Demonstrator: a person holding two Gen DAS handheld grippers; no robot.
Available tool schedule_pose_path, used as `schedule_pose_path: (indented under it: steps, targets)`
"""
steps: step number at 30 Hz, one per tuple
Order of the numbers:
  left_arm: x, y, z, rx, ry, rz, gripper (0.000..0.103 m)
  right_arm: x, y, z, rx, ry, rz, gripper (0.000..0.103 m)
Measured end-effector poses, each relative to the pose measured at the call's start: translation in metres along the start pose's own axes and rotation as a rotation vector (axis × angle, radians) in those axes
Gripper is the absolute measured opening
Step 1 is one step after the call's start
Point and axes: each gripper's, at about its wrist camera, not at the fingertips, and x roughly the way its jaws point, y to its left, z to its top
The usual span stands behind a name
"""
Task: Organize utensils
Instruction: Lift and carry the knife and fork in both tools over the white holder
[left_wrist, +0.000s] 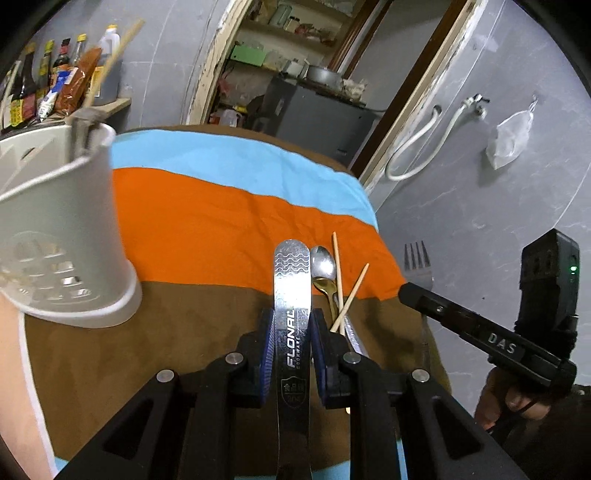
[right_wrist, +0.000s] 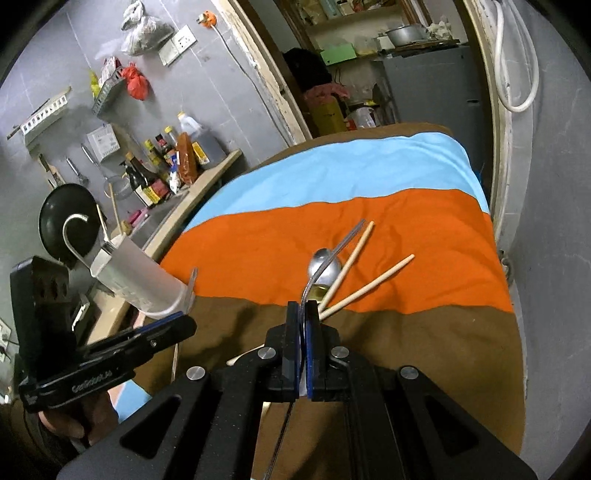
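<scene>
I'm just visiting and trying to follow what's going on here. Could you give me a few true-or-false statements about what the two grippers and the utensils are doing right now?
1. The left gripper is shut on a flat metal utensil handle marked FLONAL. True.
2. The right gripper is open and holds nothing. False: it is shut on a fork, whose tines show in the left wrist view.
3. Two wooden chopsticks lie on the striped cloth. True.
4. The white utensil holder stands on the floor. False: it sits on the cloth.
5. A silver spoon lies on the cloth beside the chopsticks. True.
</scene>
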Motion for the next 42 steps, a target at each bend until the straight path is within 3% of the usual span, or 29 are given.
schedule_pose_path:
  steps: [12, 20, 29, 34, 42]
  targets:
    - [-0.071, 0.016, 0.024, 0.028, -0.194, -0.027, 0.018, -0.022, 0.056, -0.004, -0.022, -0.139, 0.056, 0.003]
    - [-0.117, 0.047, 0.056, 0.016, -0.308, -0.005, 0.018, -0.037, 0.133, 0.028, -0.102, -0.322, 0.132, 0.003]
    - [-0.164, 0.113, 0.102, -0.038, -0.47, 0.065, 0.018, -0.043, 0.216, 0.071, -0.151, -0.535, 0.228, 0.003]
    - [-0.168, 0.157, 0.123, -0.109, -0.544, 0.112, 0.018, -0.021, 0.246, 0.084, -0.139, -0.596, 0.194, 0.003]
    - [-0.143, 0.195, 0.133, -0.159, -0.572, 0.128, 0.018, 0.021, 0.265, 0.073, -0.193, -0.555, 0.053, 0.003]
